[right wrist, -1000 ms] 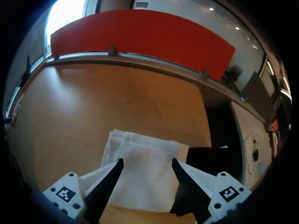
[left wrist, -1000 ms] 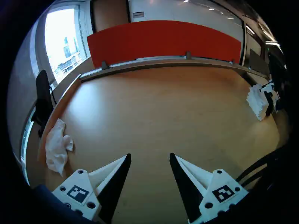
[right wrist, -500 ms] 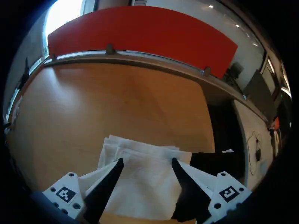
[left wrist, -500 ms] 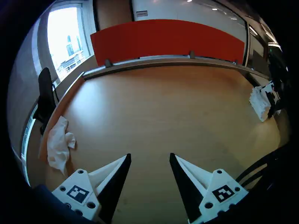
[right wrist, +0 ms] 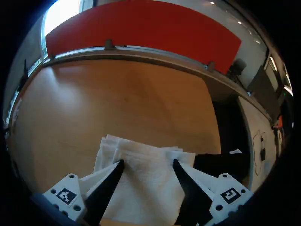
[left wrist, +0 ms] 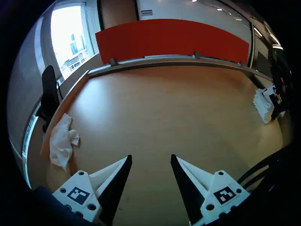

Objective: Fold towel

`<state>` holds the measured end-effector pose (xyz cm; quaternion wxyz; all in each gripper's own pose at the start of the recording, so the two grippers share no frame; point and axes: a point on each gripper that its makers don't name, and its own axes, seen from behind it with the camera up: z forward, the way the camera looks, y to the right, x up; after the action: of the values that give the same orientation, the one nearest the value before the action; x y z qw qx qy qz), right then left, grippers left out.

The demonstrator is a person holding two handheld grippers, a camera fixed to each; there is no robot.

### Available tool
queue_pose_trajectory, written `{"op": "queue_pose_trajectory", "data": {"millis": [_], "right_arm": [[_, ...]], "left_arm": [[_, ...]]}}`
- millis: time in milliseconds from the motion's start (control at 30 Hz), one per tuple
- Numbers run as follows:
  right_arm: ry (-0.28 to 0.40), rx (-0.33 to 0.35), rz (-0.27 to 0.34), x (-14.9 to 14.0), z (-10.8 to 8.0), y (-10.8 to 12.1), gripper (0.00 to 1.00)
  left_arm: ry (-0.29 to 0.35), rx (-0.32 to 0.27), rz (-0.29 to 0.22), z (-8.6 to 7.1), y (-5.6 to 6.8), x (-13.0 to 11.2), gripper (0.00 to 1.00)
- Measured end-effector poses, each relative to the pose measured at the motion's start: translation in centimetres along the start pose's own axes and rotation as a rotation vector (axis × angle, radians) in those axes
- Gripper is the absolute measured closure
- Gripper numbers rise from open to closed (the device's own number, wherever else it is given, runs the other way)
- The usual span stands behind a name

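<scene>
hovering over a light wooden tabletop (left wrist: 169, 109), the left gripper (left wrist: 150, 157) has its fingers apart with nothing between them. each finger carries a square black-and-white marker (left wrist: 78, 196). a small wall sign (left wrist: 147, 12) above the curved red partition panel (left wrist: 173, 35) is too small to read. the right gripper (right wrist: 148, 162) is spread too, above a folded white cloth towel (right wrist: 146, 184) by the table's right edge. the towel's near edge is cut off, and contact is unclear. a crumpled white cloth (left wrist: 62, 141) lies at the table's left edge.
</scene>
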<state>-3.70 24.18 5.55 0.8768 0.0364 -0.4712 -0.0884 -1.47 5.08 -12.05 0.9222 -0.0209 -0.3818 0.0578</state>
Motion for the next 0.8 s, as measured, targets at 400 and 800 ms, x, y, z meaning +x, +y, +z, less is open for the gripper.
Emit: {"op": "queue_pose_trajectory", "data": {"millis": [400,800], "right_arm": [[0.013,-0.002,-0.001,0.1,-0.8,-0.1,0.00],[0.038,-0.005,0.013,-0.3,-3.0,-0.8,0.00]], "left_arm": [[0.009,-0.008,0.005,0.1,0.3,0.6,0.25],[0.026,-0.034,-0.003,0.5,1.0,0.9,0.25]]}}
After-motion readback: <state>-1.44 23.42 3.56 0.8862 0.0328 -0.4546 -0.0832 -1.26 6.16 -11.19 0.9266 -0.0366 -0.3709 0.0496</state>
